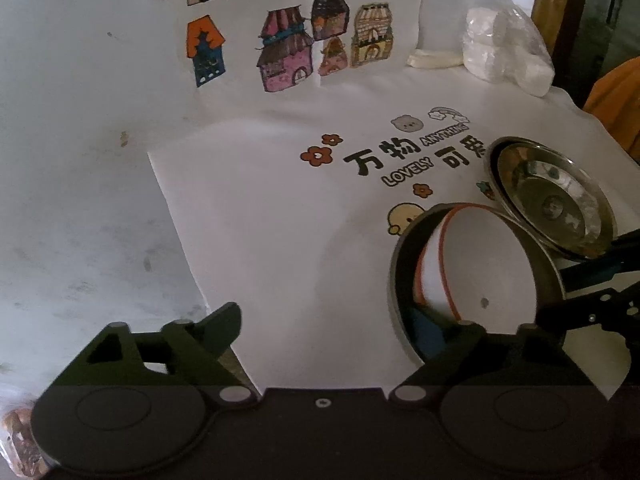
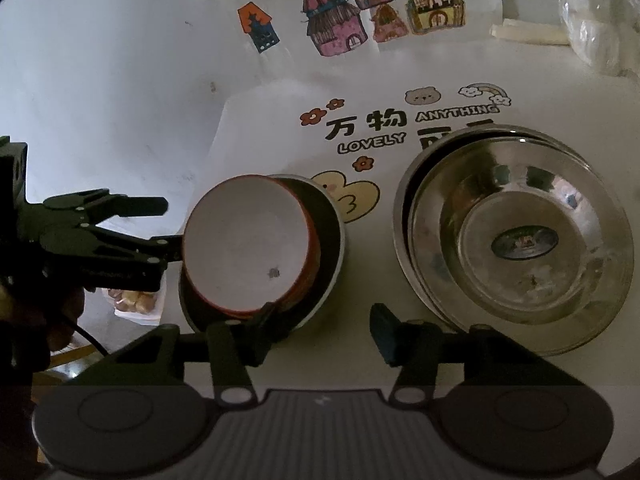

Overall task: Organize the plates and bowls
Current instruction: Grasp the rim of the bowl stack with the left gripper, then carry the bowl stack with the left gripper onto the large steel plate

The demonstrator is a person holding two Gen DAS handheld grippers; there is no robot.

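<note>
The left gripper, jaws spread, touches the white orange-rimmed ceramic bowl, tilted inside a dark round plate. Near, the right gripper hangs open. Right stand nested shiny steel bowls on the printed white cloth.

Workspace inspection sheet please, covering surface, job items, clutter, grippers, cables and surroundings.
Surface: white printed cartoon tablecloth.
Job's things: orange-rimmed white bowl tilted in a dark round plate; nested stainless steel bowls beside it.
Clutter: crumpled clear plastic bag; cream stick; snack packet.
Grippers: left gripper open, one finger at the white bowl's rim; right gripper open, empty.
Cables: black cable by the left gripper.
Surroundings: wooden frame.
</note>
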